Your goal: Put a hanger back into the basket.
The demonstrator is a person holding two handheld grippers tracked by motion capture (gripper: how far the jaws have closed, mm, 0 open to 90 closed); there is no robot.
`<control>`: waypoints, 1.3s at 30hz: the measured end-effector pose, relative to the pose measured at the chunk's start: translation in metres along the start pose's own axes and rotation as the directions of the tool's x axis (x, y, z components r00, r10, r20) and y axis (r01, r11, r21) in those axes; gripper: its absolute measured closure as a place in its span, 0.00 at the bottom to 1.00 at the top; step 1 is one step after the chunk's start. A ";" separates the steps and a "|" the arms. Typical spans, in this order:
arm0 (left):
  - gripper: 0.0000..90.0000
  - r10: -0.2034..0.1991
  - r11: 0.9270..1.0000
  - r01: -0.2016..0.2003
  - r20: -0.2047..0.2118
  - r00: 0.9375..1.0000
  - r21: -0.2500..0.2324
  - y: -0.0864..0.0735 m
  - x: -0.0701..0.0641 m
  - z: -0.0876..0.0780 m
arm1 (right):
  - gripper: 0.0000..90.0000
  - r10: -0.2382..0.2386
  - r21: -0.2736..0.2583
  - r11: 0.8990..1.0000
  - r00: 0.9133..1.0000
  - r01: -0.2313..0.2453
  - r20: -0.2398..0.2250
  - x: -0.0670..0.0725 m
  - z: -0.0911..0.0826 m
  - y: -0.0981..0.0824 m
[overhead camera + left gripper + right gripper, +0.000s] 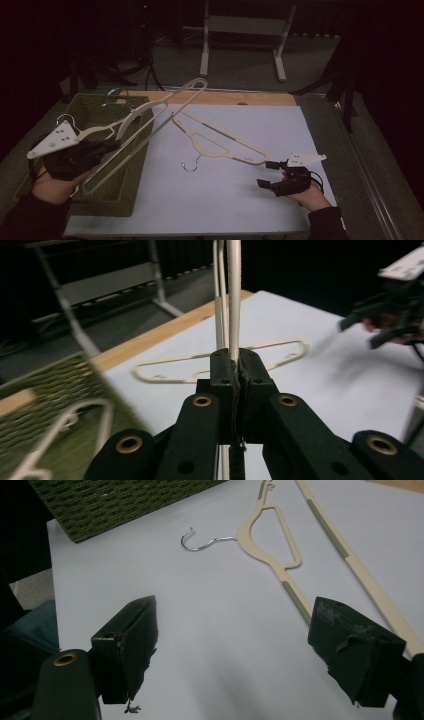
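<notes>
My left gripper (112, 145) is shut on the thin bar of a cream plastic hanger (131, 119), which slants up over the green woven basket (125, 197). In the left gripper view the jaws (235, 365) pinch that bar (233, 300) between them. A second cream hanger (197, 143) with a metal hook (190, 166) lies flat on the white table top. My right gripper (267, 172) stands open just off that hanger's near right end. In the right gripper view its jaws (240, 645) are wide apart with only bare table between them, and the hanger (280, 545) lies just ahead.
The basket (55, 385) stands at the table's left edge with another pale hanger (75, 425) inside. A wooden strip (225, 97) runs along the table's far edge. Beyond it a metal frame (240, 30) stands on the dark floor.
</notes>
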State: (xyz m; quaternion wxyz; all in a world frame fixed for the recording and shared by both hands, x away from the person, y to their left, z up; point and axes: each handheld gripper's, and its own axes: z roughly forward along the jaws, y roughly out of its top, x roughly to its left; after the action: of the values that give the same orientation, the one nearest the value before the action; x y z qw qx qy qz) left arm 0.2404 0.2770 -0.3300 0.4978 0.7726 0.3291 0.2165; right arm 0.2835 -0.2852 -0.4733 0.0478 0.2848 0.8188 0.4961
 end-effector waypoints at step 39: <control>0.98 -0.143 0.978 0.154 -0.083 0.986 0.142 -0.091 0.148 -0.045 | 0.23 0.031 0.009 0.999 1.000 -0.031 -0.005 -0.002 0.003 -0.010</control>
State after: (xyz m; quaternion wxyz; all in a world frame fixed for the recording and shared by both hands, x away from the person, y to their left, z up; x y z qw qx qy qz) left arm 0.2858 0.4390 -0.3937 0.4417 0.7723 0.4190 0.1815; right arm 0.2819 -0.2872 -0.4840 0.0368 0.2964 0.8166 0.4938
